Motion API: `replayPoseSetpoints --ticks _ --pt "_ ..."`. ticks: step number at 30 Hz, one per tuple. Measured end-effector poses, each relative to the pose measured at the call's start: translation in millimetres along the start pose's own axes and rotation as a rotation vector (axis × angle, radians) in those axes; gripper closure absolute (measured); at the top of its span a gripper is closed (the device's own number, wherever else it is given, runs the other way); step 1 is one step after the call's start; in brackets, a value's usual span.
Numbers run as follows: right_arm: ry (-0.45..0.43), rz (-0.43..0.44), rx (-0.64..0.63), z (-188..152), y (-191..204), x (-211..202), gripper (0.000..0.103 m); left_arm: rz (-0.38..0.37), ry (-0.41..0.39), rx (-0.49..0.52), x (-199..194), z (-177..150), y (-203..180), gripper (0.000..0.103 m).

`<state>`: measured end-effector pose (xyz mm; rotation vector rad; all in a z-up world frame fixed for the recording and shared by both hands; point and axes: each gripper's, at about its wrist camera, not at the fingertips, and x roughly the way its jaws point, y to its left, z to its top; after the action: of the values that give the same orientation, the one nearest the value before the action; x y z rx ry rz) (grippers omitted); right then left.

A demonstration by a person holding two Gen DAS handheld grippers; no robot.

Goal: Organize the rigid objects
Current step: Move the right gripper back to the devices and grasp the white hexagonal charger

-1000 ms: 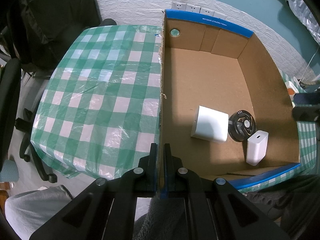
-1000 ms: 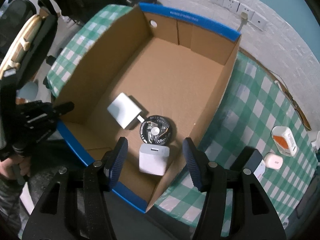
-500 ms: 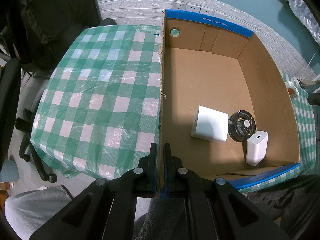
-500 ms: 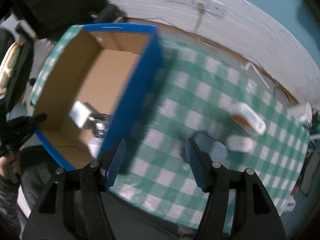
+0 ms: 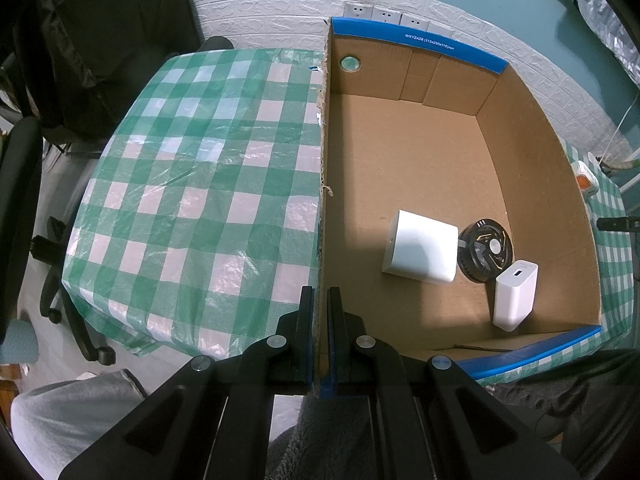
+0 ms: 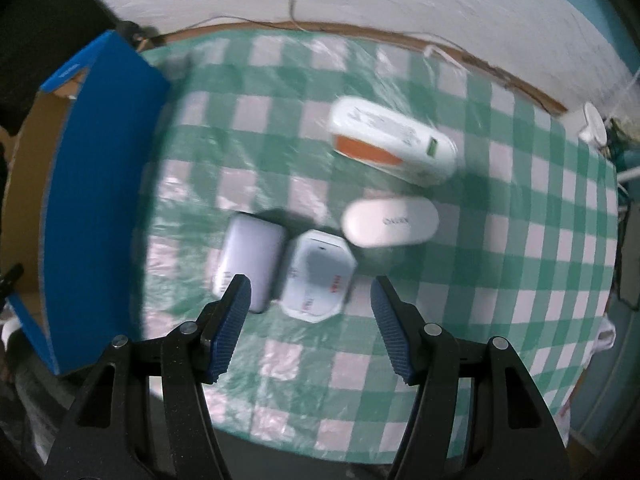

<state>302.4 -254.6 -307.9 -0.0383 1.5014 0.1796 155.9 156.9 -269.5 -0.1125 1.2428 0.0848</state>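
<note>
My left gripper (image 5: 318,300) is shut on the near left wall of the cardboard box (image 5: 323,184). Inside the box lie a white square block (image 5: 420,246), a black round fan (image 5: 486,249) and an upright white charger (image 5: 515,294). My right gripper (image 6: 310,284) is open and empty above the table to the right of the box (image 6: 104,184). Below it lie a pale lilac charger (image 6: 250,262) and a white angular adapter (image 6: 318,274). Farther off lie a white oval case (image 6: 390,220) and a white and orange device (image 6: 394,140).
The table wears a green and white checked cloth (image 5: 200,184), bare on the box's left. Wall sockets (image 5: 384,14) sit behind the box. Office chairs (image 5: 24,200) stand at the left. A cable (image 6: 440,50) runs along the table's far edge.
My right gripper has swung right, from over the box's inside to over the objects on the cloth. The left gripper and the box have not moved.
</note>
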Motion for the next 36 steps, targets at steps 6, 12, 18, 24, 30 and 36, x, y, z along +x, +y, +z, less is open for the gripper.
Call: replayPoseSetpoints --ticks 6,12,18,24,30,36 --pt "0.022 -0.012 0.040 0.1 -9.8 20.8 0.040 0.000 0.001 0.001 0.1 0.0 -0.4 0.099" --pt "0.032 -0.018 0.055 0.3 -9.8 34.9 0.040 -0.002 0.002 0.001 0.3 0.1 0.8 0.099" --pt "0.031 0.014 0.090 5.5 -11.5 44.2 0.040 0.000 0.003 0.001 0.4 -0.3 1.9 0.099" --pt "0.036 0.019 0.075 11.4 1.9 51.1 0.038 0.002 0.004 0.002 0.7 -0.2 1.0 0.099" --pt "0.051 0.013 0.094 13.9 5.1 60.5 0.036 0.005 0.005 0.003 2.1 -0.2 -0.1 0.099" --pt "0.098 0.025 0.108 -1.4 -9.2 75.7 0.049 0.007 0.003 0.002 2.5 -0.5 -0.2 0.099"
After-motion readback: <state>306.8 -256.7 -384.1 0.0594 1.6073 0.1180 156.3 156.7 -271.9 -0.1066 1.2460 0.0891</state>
